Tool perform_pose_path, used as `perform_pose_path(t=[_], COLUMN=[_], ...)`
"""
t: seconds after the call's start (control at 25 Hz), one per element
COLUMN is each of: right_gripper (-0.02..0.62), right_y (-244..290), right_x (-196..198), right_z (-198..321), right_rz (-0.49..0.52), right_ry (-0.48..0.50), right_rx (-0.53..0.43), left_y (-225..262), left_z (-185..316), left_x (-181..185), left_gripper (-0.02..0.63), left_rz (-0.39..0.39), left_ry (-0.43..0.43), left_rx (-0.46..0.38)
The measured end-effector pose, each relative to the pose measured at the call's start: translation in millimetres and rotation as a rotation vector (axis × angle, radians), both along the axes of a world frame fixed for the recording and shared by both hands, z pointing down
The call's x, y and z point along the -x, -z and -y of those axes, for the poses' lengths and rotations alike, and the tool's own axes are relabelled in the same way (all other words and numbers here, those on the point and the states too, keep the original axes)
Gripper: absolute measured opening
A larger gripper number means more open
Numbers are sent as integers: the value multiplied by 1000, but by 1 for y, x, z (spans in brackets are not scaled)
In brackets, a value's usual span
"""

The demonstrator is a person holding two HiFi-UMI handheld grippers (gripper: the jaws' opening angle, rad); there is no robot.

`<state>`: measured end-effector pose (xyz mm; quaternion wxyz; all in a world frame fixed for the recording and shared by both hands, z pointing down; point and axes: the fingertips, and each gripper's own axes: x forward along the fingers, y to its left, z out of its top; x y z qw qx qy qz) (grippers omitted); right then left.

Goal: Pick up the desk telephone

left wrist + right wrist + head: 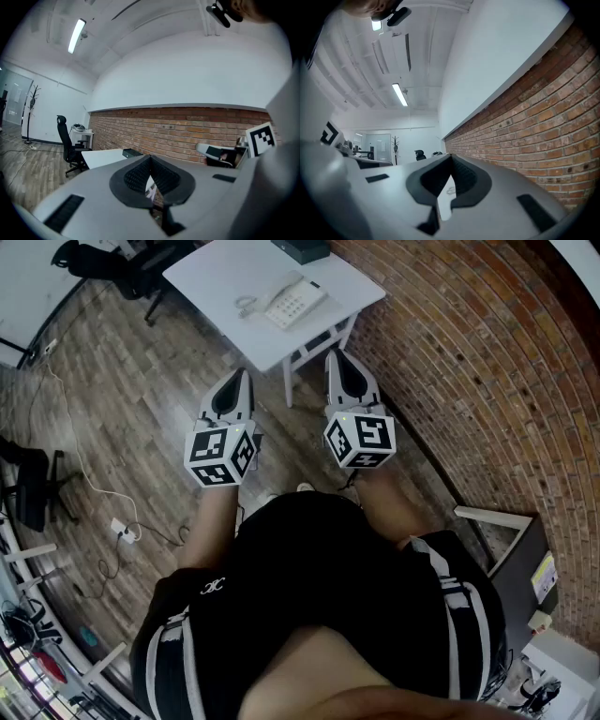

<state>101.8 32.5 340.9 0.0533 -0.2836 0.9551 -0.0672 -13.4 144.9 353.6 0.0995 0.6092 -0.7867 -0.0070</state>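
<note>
Task not started. Phone (292, 301) sits on table (211, 277), well apart from both grippers. Left gripper (241, 376) closed, empty. Right gripper (335, 356) closed, empty. Remaining: approach, open jaws, grasp, lift.

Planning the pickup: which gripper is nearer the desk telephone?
Right, slightly. The right gripper is below-right of the desk telephone, near the table edge; the left gripper is farther off, below-left.

White table (211, 282) at 12 o'clock; brick wall (469, 362) at 3; black office chair (131, 268) at 11; power strip (123, 530) at 8.
</note>
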Motion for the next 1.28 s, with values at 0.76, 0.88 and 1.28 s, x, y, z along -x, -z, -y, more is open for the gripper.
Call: perform_pose_path(t=[0.76, 0.88, 1.28], right_gripper=[-2, -2, -2], right_y=[4, 4, 8], right_x=[-4, -4, -12], right_z=[14, 16, 28], right_rz=[72, 73, 85], right_ry=[57, 80, 107], right_rx=[38, 31, 19], left_y=[-1, -3, 5], left_z=[16, 14, 26], left_x=[-7, -12, -27], left_gripper=[2, 2, 2], left_rz=[-9, -23, 18], left_ry=[25, 47, 60], left_rx=[-5, -18, -37])
